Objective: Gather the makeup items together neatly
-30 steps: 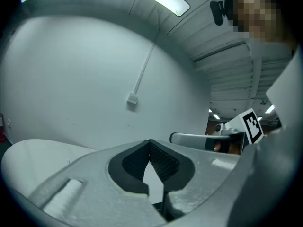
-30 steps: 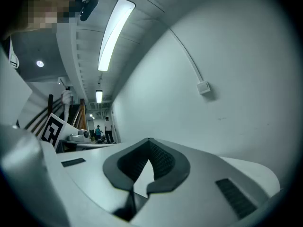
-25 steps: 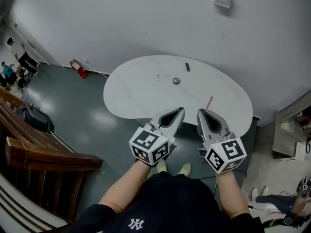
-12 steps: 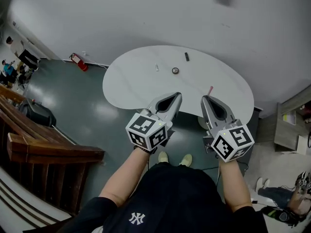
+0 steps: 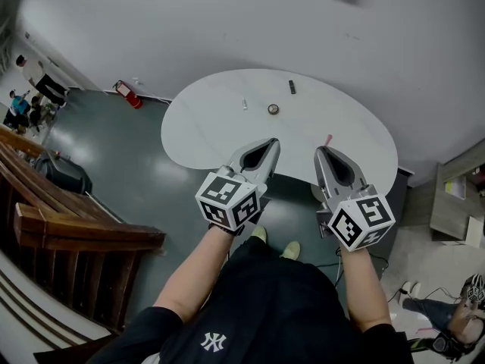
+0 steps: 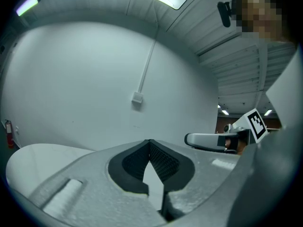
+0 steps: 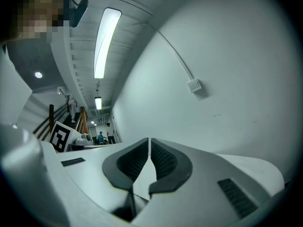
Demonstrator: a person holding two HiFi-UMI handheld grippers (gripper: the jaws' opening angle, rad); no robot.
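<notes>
At the top middle of the head view the makeup items [image 5: 273, 109] lie spread out on the white table [image 5: 212, 139], while the left gripper [image 5: 266, 142] and right gripper [image 5: 323, 152] are both closed and empty, so a clumsy push might roll the pink stick [image 5: 328, 139] off the edge.

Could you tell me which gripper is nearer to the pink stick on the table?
Right. The right gripper sits just short of the pink stick; the left gripper is farther off to its left.
</notes>
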